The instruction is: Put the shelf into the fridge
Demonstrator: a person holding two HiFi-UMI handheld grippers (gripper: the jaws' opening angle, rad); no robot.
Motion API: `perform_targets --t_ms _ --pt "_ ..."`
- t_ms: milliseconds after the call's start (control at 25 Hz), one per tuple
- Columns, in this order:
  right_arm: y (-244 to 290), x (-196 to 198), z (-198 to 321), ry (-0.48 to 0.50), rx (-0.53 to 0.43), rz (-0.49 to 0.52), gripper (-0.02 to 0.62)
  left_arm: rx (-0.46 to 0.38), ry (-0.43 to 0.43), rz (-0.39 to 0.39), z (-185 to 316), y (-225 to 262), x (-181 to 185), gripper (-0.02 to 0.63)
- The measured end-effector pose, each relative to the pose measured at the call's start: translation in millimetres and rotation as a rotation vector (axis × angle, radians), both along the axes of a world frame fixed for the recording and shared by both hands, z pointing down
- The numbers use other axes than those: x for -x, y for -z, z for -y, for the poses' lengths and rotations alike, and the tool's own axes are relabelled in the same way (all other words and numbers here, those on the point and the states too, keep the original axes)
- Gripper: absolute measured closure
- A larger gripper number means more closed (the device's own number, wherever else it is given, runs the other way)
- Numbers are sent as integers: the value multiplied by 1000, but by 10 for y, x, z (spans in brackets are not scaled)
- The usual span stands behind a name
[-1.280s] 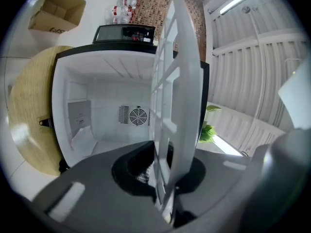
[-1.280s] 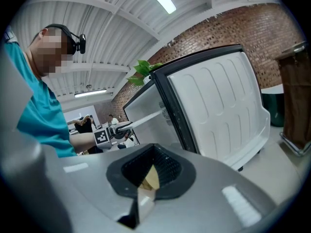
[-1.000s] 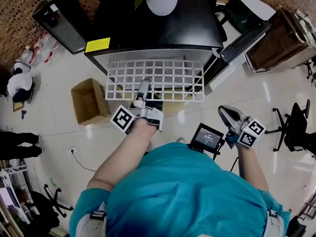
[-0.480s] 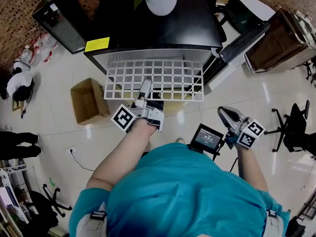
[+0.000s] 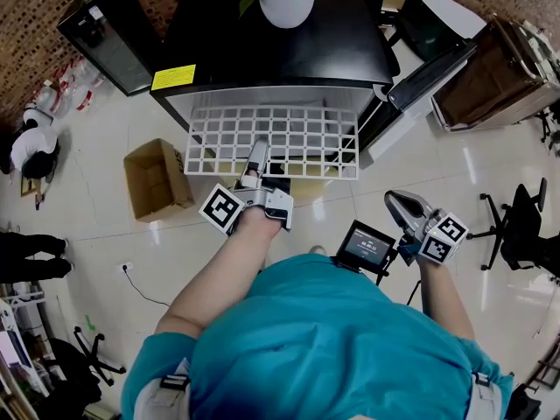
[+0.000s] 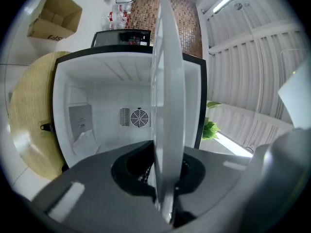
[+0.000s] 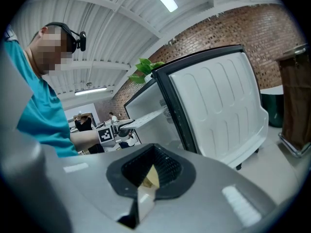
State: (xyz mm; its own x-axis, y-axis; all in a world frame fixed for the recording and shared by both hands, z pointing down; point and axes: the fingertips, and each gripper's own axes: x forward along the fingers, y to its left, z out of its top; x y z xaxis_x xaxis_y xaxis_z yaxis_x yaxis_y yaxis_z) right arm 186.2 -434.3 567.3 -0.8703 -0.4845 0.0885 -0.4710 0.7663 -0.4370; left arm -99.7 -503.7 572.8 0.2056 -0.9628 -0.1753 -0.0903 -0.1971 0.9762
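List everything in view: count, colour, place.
fridge: 1, black outside, white inside, straight ahead, open
fridge door: 1, dark, swung out to the right
shelf: 1, white grid, at the fridge opening
potted plant: 1, green in a white pot, on the fridge top
label: 1, yellow, fridge top, front left
cardboard box: 1, brown, open, on the floor left of the fridge
screen: 1, black, lit, near the person's waist
office chair: 1, black, floor at far right
black cabinet: 1, far left by the brick wall
left gripper: 1, grey, shut on the shelf's near edge
right gripper: 1, grey, shut, empty, low right
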Motion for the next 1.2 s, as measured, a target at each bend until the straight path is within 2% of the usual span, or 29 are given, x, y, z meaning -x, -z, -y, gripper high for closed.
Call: perform_targets --t_ms 200,360,480,600,680,720,800,840,1120,1200 --pt "-25 -55 -51 -16 5 -3 594 42 23 69 -6 -145 40 594" --pt "-22 -112 -61 -25 5 -3 594 4 9 67 4 -36 23 592" --pt "-28 -147 -55 -32 11 2 594 -61 -17 52 21 62 -12 589" --pt "-24 -142 -53 -28 12 2 594 -97 -83 -6 27 97 -156 582" --pt "-28 -135 -55 -24 11 0 594 -127 -172 -17 22 152 -387 502" --pt "-29 -132 -55 -23 10 -1 594 -119 -192 1 25 143 -463 488" --pt "-18 -118 -57 -20 4 -1 594 -67 -167 34 50 62 -456 563" --pt "-7 -113 -60 -19 2 -1 594 -43 -143 44 63 37 -415 570" --pt "-30 -196 -87 -39 15 1 594 120 -75 80 -29 -142 -304 578" --pt "-43 -196 -83 -38 16 -2 594 131 -66 78 -8 -139 -301 578"
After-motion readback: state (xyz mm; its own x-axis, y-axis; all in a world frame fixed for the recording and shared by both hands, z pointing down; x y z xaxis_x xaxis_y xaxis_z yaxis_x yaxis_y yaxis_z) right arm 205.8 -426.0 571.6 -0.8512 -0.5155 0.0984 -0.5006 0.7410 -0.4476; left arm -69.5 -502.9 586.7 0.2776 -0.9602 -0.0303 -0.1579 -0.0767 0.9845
